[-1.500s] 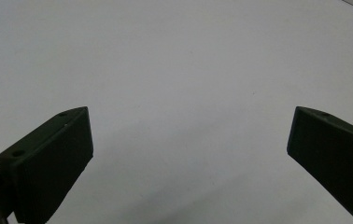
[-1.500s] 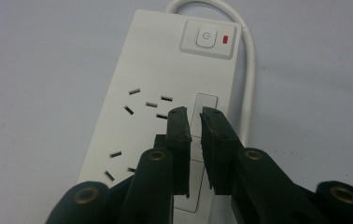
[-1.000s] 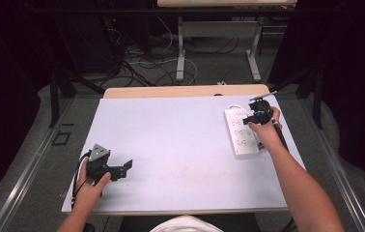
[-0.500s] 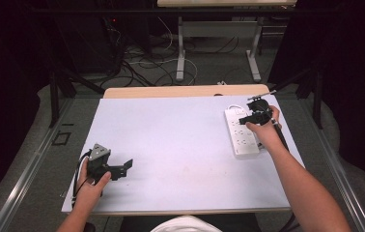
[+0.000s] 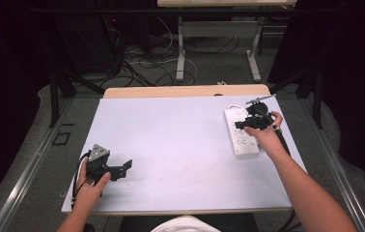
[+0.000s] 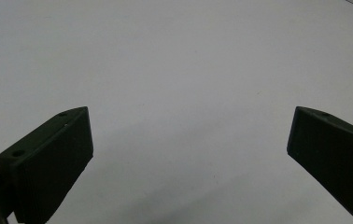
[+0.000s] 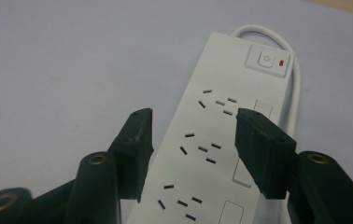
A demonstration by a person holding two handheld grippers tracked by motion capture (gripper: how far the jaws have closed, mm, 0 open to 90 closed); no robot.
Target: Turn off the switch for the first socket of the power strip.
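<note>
White plastic power strip (image 5: pixel 241 133) flat on pale table (image 5: pixel 171 145), near right edge, cord (image 7: pixel 296 100) looping from switch end. Switch (image 7: pixel 267 60) with red indicator at far end of strip, rows of sockets running back toward near end.

Right gripper (image 5: pixel 248 122) poised over strip, jaws parted and straddling its width, nothing grasped; seen in right gripper view, one jaw just off strip's left side over bare table, other above its right side, middle sockets between them. Whether jaws touch casing: cannot tell.

Left gripper (image 5: pixel 122 166) well apart from strip, toward table's near left corner, released, jaws spread wide over bare tabletop, nothing between them.

Strip judged rigid and fairly light, hard smooth casing likely slippery under hard jaws; not fragile, though switch best left unpressed. Best hold judged across narrow width, jaws on the two long side walls near mid-length, so weight balances and neither end dips. Cord stiff enough to drag or twist strip when lifted; worth allowing for pull from switch end. Grip on top face alone unlikely to hold. Gap between jaws looks close to strip's width, so little spare room on either side; square alignment with long sides needed before closing.
</note>
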